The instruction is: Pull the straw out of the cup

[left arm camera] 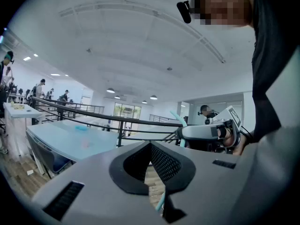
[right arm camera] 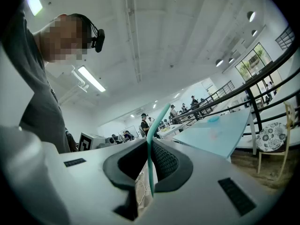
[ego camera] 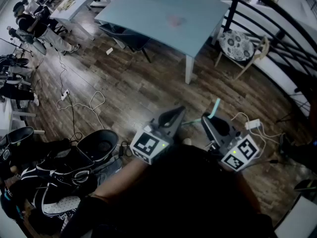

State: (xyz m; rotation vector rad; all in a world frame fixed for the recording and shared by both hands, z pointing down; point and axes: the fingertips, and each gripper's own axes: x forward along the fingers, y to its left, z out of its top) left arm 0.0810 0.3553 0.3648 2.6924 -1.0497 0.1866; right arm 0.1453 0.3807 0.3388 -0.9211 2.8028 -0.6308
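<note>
dark wooden floor (ego camera: 124,88) all across the room, one pale blue table (ego camera: 163,19) standing on it. one black railing (ego camera: 234,6) runs along the table's right, with one patterned chair (ego camera: 237,44) just beside the table's right corner. on the near side of the table, two grippers: left gripper (ego camera: 174,114) clenched tip to tip, right gripper (ego camera: 207,120) pinching the one teal straw (ego camera: 215,109), which stands upright, well apart from the table.

The right gripper (ego camera: 207,120) hides most of the straw (ego camera: 216,106).
</note>
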